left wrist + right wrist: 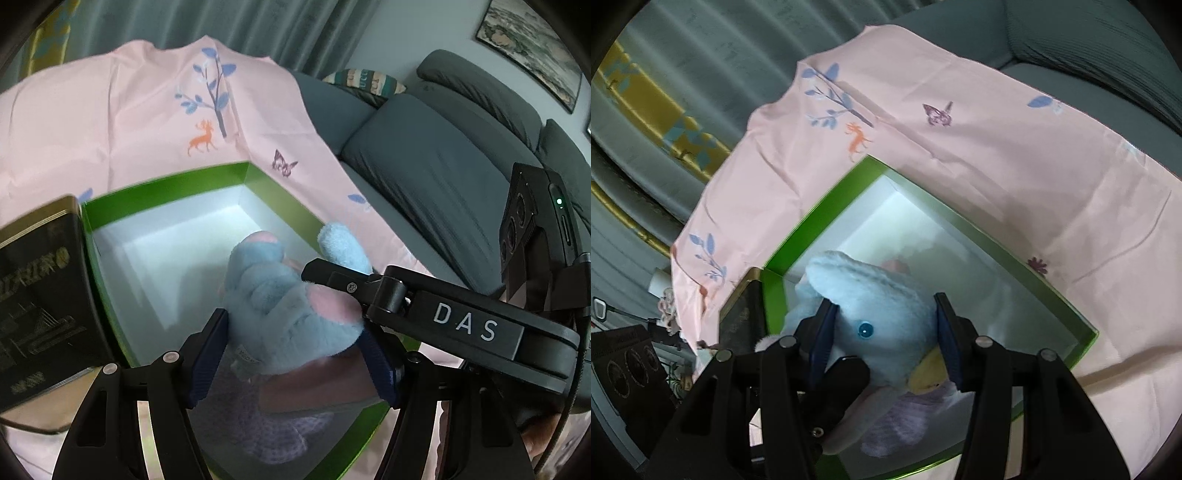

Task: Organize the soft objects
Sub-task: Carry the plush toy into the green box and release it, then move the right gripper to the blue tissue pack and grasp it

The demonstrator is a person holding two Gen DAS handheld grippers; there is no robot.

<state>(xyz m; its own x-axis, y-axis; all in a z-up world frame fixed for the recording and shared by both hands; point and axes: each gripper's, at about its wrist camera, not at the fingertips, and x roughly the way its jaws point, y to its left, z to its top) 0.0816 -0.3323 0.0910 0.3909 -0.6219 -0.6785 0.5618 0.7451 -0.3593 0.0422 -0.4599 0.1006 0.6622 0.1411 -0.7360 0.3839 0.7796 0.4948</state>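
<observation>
A: Right, start at the jaws. The left gripper (291,354) has both blue pads pressed into the plush toy (295,295), clamped on its lower body near a pink-soled foot. The right gripper (886,343) is likewise closed on the toy's head, one pad against each side, with the blue eye showing between them.

B: So both hold the same animal?

A: Yes, one toy shared between two grips. It hangs over the open green box (166,181), low, about level with the rim, above the near end of the white interior.

B: What is already in the box?

A: A lilac knitted soft thing (905,424) lies on the bottom, just under the toy. The far part of the floor looks bare.

B: How should the step go?

A: My judgement: lower both hands together so the body stays level, settle it beside the lilac piece or lightly upon it, then let go with both at once. If one releases early, the toy may swing and catch on the wall.

B: And the toy itself?

A: Pale blue fleece, pink patches on the feet, a yellow beak-like bit under the head. It dents readily under the pads, so it should squash into place.

B: Around the box?

A: A dark gold-lettered tin (37,284) stands touching its left wall; everything rests on a pink printed cloth (147,110) over the worktop, a grey sofa (424,147) beyond.
</observation>
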